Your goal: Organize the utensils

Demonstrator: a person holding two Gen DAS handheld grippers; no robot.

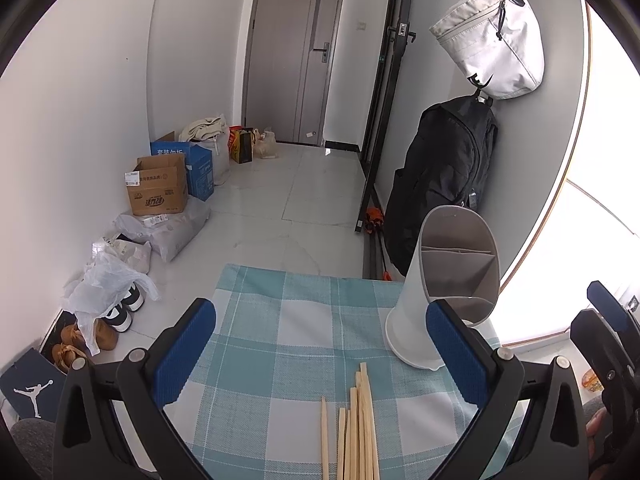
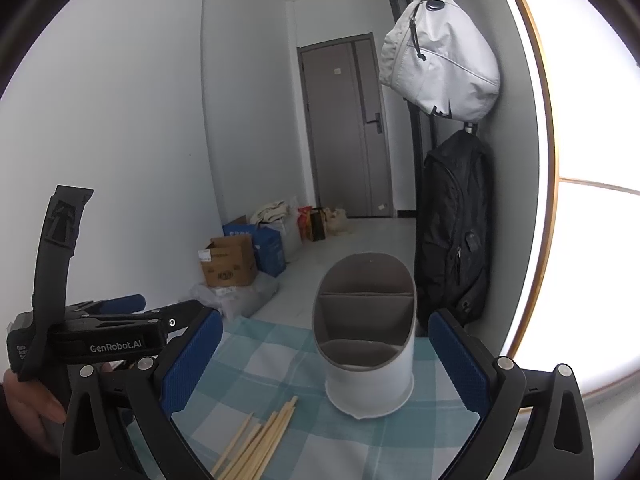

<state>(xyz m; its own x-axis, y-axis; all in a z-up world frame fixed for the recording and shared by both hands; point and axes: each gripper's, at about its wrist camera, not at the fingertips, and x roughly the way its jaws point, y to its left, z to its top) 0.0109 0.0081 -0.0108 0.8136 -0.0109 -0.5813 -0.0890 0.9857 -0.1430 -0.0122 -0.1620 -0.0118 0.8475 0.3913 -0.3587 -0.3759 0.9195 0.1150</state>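
Observation:
Several wooden chopsticks lie in a loose bundle on the blue-checked cloth, near its front edge. A white utensil holder with grey inner compartments stands upright at the cloth's right side. My left gripper is open and empty above the cloth, with the chopstick tips between its fingers. In the right wrist view, my right gripper is open and empty, facing the holder; the chopsticks lie lower left of it. The left gripper shows at the left there.
The cloth covers a small table in a hallway. A black backpack and a white bag hang on the wall right of the holder. Boxes, plastic bags and shoes line the floor at left. A bright window lies at the right.

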